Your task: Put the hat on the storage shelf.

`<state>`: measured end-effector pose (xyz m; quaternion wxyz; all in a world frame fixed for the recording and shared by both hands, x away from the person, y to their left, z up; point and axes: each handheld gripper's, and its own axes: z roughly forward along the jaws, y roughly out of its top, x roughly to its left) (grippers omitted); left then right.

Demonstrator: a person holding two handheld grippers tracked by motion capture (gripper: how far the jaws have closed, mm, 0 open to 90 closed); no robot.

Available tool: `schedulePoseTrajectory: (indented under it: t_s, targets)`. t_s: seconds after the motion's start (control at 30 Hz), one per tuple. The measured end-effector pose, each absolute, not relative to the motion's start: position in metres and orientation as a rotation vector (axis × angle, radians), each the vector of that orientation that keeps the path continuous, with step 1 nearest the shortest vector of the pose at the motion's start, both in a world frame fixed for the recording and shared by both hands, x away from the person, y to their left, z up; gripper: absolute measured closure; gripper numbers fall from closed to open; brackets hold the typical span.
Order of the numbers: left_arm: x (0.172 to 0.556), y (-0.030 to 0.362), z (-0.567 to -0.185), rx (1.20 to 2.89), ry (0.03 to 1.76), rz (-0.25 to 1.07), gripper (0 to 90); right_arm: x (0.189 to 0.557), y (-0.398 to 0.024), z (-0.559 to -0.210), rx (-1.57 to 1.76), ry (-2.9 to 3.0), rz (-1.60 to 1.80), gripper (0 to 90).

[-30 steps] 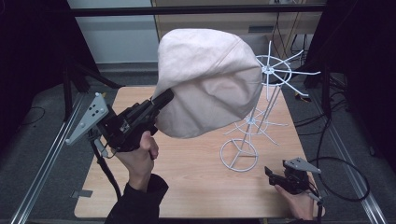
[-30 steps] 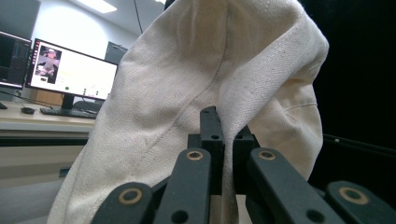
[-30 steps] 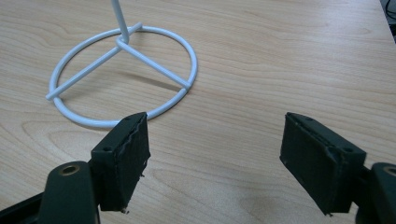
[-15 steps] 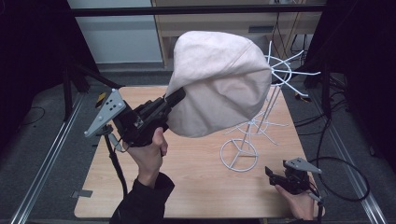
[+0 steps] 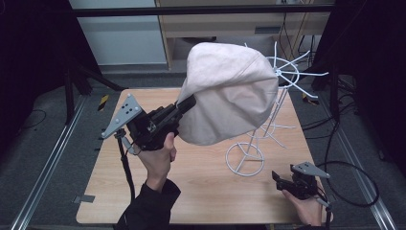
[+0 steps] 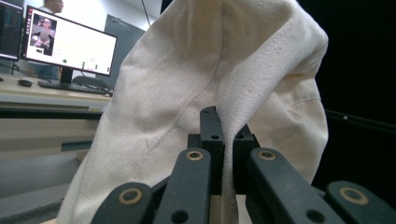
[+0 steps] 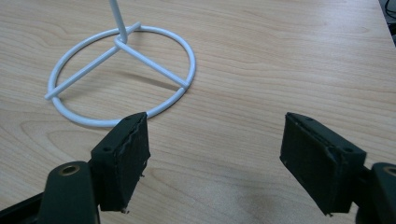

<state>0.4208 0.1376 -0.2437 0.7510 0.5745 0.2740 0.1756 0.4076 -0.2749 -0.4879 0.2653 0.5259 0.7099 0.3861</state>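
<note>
A cream cloth hat (image 5: 230,91) hangs in the air above the wooden table (image 5: 201,196), with my left gripper (image 5: 189,103) shut on its edge. In the left gripper view the fabric (image 6: 187,70) is pinched between the jaws of the left gripper (image 6: 223,135). The hat's far side overlaps the spoked top (image 5: 289,72) of a white wire stand, whose ring base (image 5: 244,160) sits on the table right of centre. My right gripper (image 5: 277,178) rests at the front right of the table, open and holding nothing. In its own view the right gripper (image 7: 215,154) points at the stand's ring base (image 7: 192,65).
Black cables (image 5: 354,177) trail off the table's right side. Metal rails (image 5: 52,163) run along the floor to the left and right. A desk with a lit monitor (image 6: 70,46) stands beyond the table.
My left gripper has carried the hat to the right, closer to the top of the wire stand. The right gripper has stayed where it was.
</note>
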Motion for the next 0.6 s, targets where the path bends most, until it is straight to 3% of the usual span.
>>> schedulePoseTrajectory:
  t_s: [0.6]
  targets:
    - [0.433,0.142,-0.265,1.344,0.648,0.407,88.4,0.408,-0.274,-0.488,1.425,1.918,1.042,23.7]
